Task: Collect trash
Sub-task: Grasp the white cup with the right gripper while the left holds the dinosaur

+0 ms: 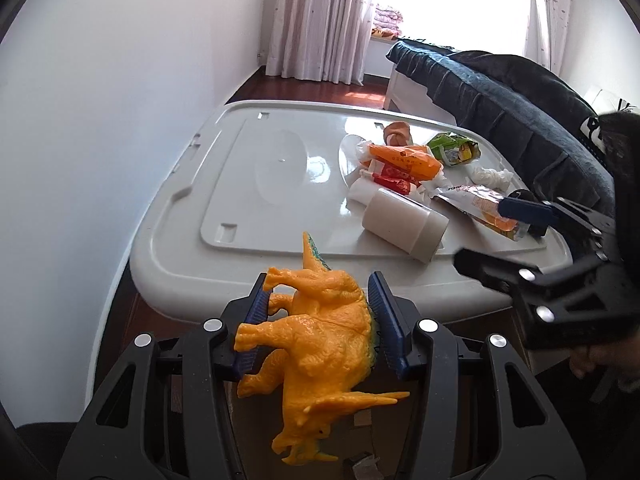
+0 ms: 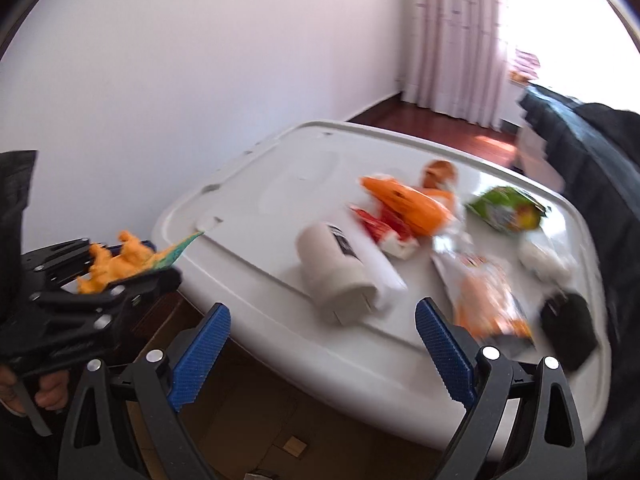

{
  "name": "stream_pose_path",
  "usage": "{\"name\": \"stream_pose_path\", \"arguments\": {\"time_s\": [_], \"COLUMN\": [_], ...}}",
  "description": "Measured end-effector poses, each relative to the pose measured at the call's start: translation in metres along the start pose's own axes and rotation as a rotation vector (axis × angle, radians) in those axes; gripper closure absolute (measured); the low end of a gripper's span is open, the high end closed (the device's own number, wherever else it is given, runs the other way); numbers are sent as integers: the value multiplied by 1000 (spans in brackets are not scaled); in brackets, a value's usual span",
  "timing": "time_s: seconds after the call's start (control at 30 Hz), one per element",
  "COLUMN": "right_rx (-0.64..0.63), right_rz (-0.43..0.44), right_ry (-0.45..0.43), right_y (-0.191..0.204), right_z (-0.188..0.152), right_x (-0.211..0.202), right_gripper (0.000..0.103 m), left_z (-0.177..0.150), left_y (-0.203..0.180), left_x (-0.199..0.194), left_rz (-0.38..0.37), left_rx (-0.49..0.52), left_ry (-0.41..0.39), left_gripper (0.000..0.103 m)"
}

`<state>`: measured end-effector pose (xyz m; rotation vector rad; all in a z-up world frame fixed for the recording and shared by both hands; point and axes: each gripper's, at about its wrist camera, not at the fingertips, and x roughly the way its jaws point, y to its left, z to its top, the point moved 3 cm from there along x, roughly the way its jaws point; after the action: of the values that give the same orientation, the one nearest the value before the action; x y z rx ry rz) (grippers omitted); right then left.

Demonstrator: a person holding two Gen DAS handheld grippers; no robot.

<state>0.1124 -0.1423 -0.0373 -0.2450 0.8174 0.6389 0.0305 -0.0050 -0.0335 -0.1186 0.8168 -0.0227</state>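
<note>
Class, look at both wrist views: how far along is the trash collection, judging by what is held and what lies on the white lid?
Done: nothing visibly collected. In hand: the left tongs clamp an orange toy dinosaur; the right tongs are open and empty. Left: wrappers, green snack bag and white bottle all lie on the white lid.

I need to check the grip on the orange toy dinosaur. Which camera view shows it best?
The left wrist view: the orange toy dinosaur fills the foreground, sharp, clamped between the left gripper's blue pads. The right wrist view shows it small, blurred and partly hidden at the left edge.
</note>
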Motion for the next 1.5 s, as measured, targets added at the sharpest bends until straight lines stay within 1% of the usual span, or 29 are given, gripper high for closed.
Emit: {"name": "stream_pose_path", "arguments": {"time_s": [0.1,0.17,0.23,0.27,0.3,0.33,0.37,0.43,0.57,0.7,0.87,0.97,1.07,1.17,1.3,1.5], "right_rx": [-42,-58,-81,-86,-87,-91,-100,-120,-112,-80,-46,-21,53,91,158,252], "right_rz": [0,2,7,9,18,9,4,-15,-31,-28,-34,-35,-5,-14,-67,-154], "right_ry": [22,50,102,122,157,179,197,205,233,248,226,189,144,95,9,-115], "right_y": [-3,-2,0,1,2,2,3,5,11,11,13,11,5,3,3,9], "right_z": [17,22,23,22,20,18,15,12,12,18,18,13,5,-3,-11,-36], "right_x": [25,40,59,66,78,86,92,96,102,108,106,92,67,33,-22,-110], "right_gripper": [10,13,24,27,34,37,40,54,54,54,54,55,54,54,54,54], "left_z": [-6,-8,-9,-10,-11,-12,-12,-14,-16,-17,-18,-18,-19,-19,-13,-1], "left_y": [6,10,14,16,18,20,21,24,27,24,23,22,20,17,6,-18], "left_x": [-7,-6,-3,-1,0,2,3,4,6,6,8,8,7,7,0,-31], "left_rz": [31,49,50,46,48,54,59,58,50,55,60,60,62,54,45,27], "left_rx": [-10,-21,-37,-47,-53,-56,-58,-67,-73,-72,-70,-70,-60,-54,-32,5], "left_ry": [-5,-3,8,12,14,15,17,22,25,22,22,22,20,21,4,-40], "left_gripper": [54,54,54,54,54,54,54,54,54,54,54,54,54,54,54,54]}}
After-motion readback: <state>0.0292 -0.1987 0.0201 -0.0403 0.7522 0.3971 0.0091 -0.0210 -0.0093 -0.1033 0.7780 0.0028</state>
